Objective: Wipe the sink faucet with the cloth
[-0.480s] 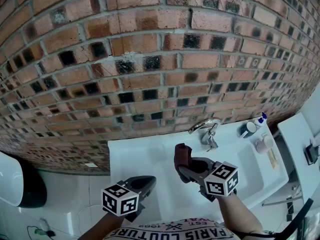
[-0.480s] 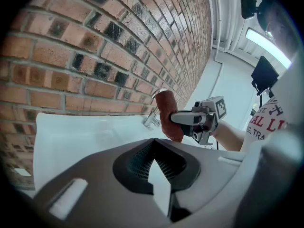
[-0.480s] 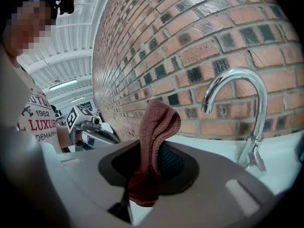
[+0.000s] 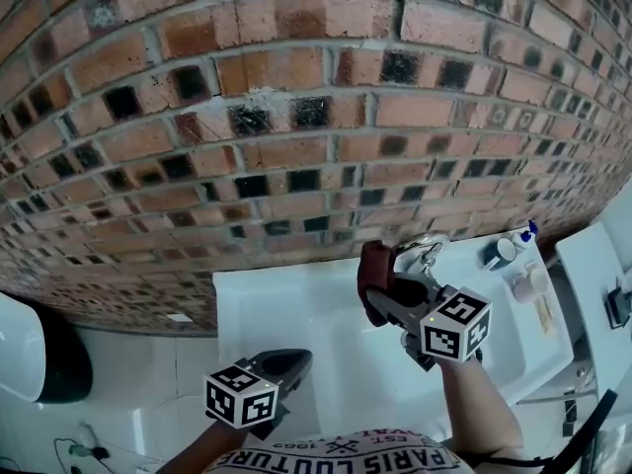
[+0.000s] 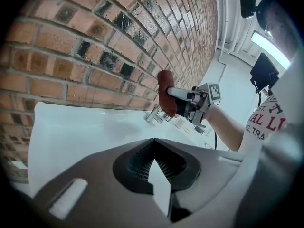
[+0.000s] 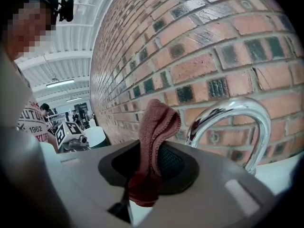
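Grey plastic of the left gripper (image 4: 281, 363) comes nearest, held low over the front left corner of the white sink (image 4: 296, 309). Its jaws are pressed together with nothing between them. Farther in, toward the sink's back edge, the right gripper (image 4: 383, 299) is clamped on the reddish-brown cloth (image 6: 159, 122). The cloth stands up out of the jaws in a loose fold. It is just beside the curved chrome spout of the faucet (image 6: 228, 115), on the spout's left in the right gripper view; I cannot tell if they touch. The faucet rises from the back edge of the sink. Near the back right corner stand a blue-capped bottle (image 4: 520, 238) and a dark cup (image 4: 494, 255). A brick wall (image 4: 296, 117) rises behind.
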Action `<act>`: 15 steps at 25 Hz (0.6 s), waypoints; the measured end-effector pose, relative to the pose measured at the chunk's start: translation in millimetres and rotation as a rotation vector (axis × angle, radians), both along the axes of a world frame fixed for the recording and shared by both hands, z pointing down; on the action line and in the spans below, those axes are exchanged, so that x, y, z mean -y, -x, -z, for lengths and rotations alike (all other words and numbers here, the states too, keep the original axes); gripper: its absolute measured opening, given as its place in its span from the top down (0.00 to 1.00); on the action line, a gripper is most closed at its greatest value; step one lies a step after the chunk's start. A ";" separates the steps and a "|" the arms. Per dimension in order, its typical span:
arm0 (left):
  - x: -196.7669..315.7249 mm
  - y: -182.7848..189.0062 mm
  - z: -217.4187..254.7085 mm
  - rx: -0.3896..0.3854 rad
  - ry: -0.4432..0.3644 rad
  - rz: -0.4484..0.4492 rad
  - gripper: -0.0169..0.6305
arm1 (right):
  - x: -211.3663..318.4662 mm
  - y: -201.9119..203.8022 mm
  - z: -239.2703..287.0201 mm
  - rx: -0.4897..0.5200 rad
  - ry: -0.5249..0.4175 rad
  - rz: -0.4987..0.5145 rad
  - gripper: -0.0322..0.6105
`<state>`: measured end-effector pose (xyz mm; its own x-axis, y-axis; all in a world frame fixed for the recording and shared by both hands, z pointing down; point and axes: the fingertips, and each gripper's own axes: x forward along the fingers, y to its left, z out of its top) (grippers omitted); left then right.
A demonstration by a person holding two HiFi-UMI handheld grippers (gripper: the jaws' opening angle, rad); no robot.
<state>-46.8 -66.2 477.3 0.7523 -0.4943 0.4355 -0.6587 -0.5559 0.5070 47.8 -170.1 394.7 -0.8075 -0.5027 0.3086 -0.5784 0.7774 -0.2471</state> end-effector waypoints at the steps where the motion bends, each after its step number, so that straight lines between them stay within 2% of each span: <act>1: 0.7 0.3 -1.9 0.000 0.004 0.000 0.97 | 4.2 -1.2 -0.4 0.004 0.003 -0.008 0.81; 8: 6.7 5.1 -12.0 0.001 0.028 0.010 0.97 | 21.4 -10.9 -16.2 0.065 0.084 -0.067 0.81; 15: 8.2 3.9 -13.5 0.001 0.032 0.007 0.97 | 26.6 -18.9 -25.0 0.107 0.126 -0.103 0.81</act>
<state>-50.7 -74.4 490.8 0.7484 -0.4856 0.4517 -0.6631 -0.5348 0.5237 66.6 -196.8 419.8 -0.7853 -0.5472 0.2897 -0.6186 0.6744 -0.4031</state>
